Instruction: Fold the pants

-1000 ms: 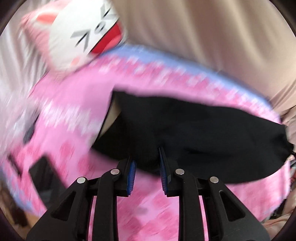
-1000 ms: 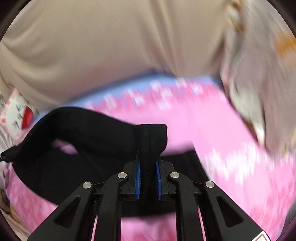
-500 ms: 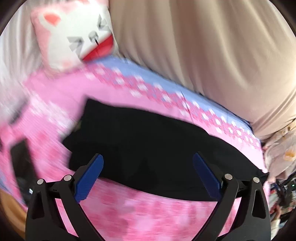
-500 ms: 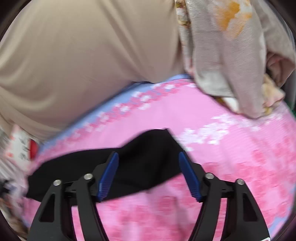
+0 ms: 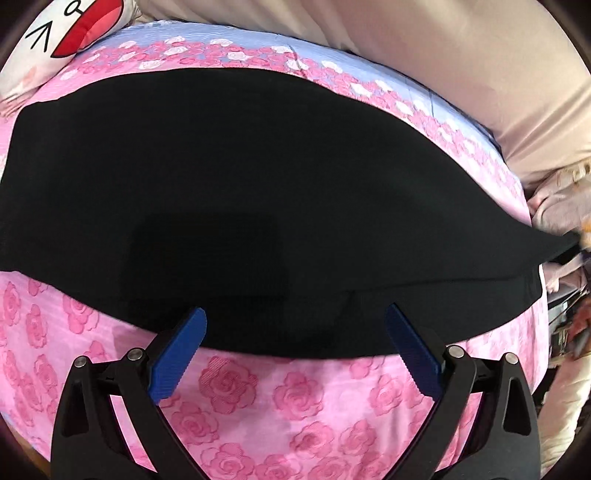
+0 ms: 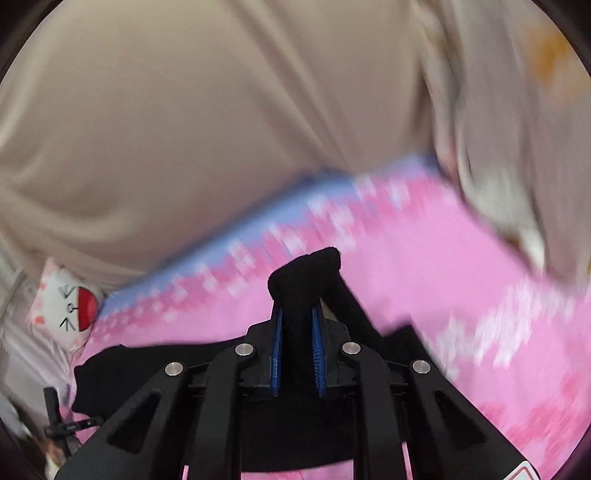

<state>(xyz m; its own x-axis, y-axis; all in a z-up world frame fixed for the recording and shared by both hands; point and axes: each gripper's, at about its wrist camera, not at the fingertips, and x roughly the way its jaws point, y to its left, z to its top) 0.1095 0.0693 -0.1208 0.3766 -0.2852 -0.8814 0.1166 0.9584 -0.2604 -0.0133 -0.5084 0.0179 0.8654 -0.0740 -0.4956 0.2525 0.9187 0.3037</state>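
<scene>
The black pants (image 5: 236,192) lie flat across a pink rose-print bedsheet (image 5: 229,387), stretching from left to right in the left wrist view. My left gripper (image 5: 295,332) is open and empty, its blue pads straddling the pants' near edge. My right gripper (image 6: 297,325) is shut on a bunched end of the pants (image 6: 306,273) and holds it lifted above the sheet, with the rest of the pants (image 6: 147,365) trailing off to the left.
A beige curtain (image 6: 184,110) hangs behind the bed. A white cat-face pillow (image 5: 66,33) sits at the far left corner. A pale floral cloth (image 6: 517,129) hangs at the right. A black stand (image 6: 55,417) shows at the lower left.
My right gripper closed on the end of the pants and lifted it. My left gripper stayed open and moved in closer to the pants' near edge.
</scene>
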